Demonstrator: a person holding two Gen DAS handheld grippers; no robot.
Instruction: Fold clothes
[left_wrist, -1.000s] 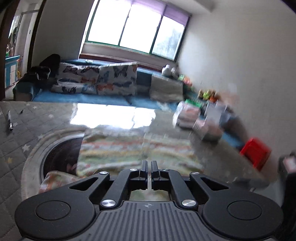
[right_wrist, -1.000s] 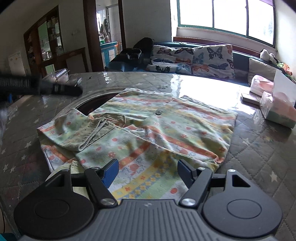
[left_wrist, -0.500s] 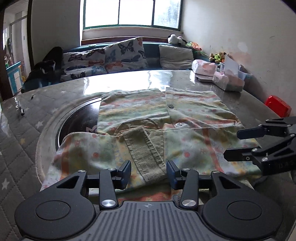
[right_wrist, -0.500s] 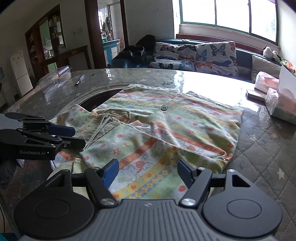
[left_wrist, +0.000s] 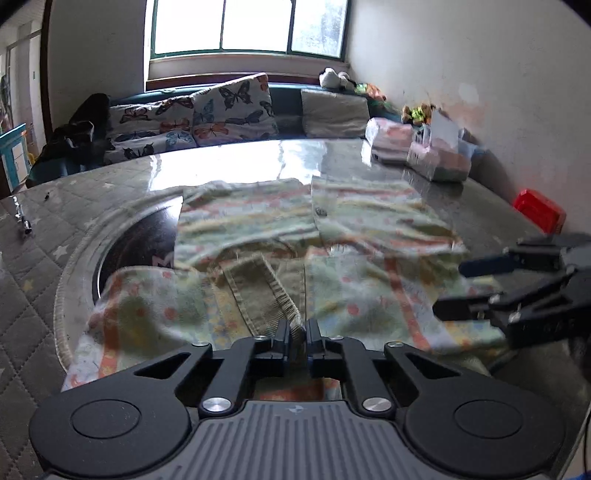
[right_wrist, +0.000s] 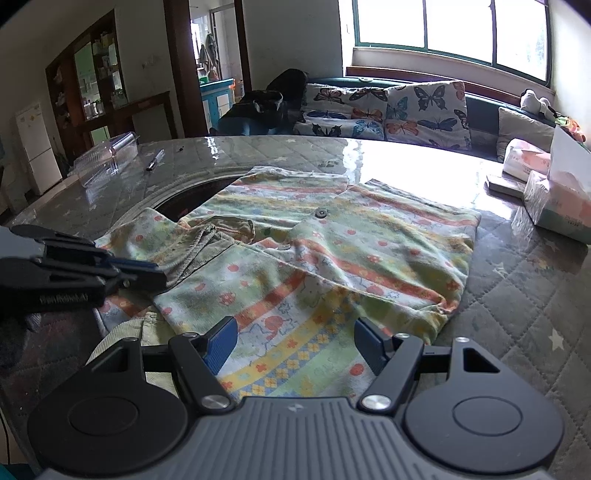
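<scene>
A child's pastel garment (left_wrist: 369, 229) (right_wrist: 332, 251) with orange stripes and a dark button lies spread on the quilted table (left_wrist: 33, 302). An olive ribbed band (left_wrist: 258, 291) (right_wrist: 199, 251) runs across its near left part. My left gripper (left_wrist: 297, 328) (right_wrist: 147, 273) is closing, and its fingers pinch the frayed end of that band. My right gripper (right_wrist: 295, 332) (left_wrist: 448, 290) hovers open over the garment's near hem, with only cloth below it and nothing between its blue pads (right_wrist: 221, 339).
A dark round recess (left_wrist: 136, 243) in the table lies partly under the garment. Tissue packs (right_wrist: 561, 206) stand at the right edge, with a red box (left_wrist: 539, 210) beyond the table. A clear plastic box (right_wrist: 107, 158) and a pen (right_wrist: 155, 160) lie far left. A sofa with butterfly cushions (right_wrist: 406, 107) stands behind.
My left gripper came down onto the garment, opened, then closed on the end of the ribbed band. The right gripper has not moved.
</scene>
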